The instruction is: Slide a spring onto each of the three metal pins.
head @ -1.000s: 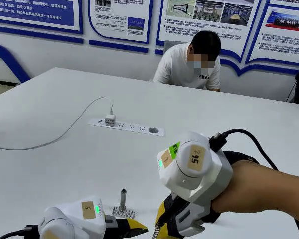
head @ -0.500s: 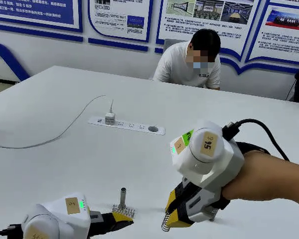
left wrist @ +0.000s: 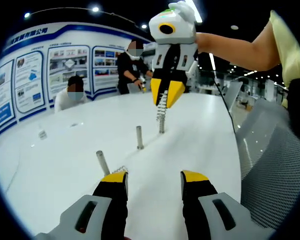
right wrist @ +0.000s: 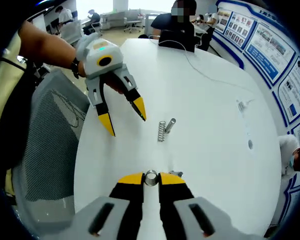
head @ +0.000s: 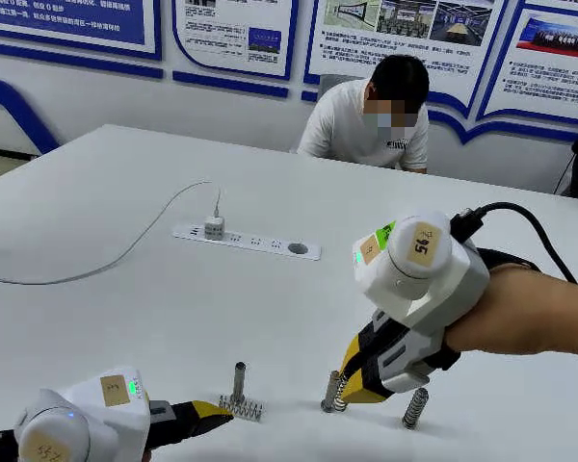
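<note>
right tongs [head: 354, 391] grip spring [right wrist: 151, 177] at pin [head: 329, 392]; left tongs [left wrist: 154, 177] spread

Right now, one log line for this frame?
right gripper shut on spring beside middle pin | left gripper open near left pin | second spring lying at left pin's base

**One legible number: 56**

A tan sticker [head: 423, 244] on the back of the right tool [head: 354, 387] bears a handwritten "56". The smaller orange label [head: 370, 248] at its nine o'clock is illegible, as is the tan tag [head: 115, 390] on the left tool [head: 212, 412]. Wall posters [head: 234, 38] at twelve o'clock carry print too small to read.
</note>
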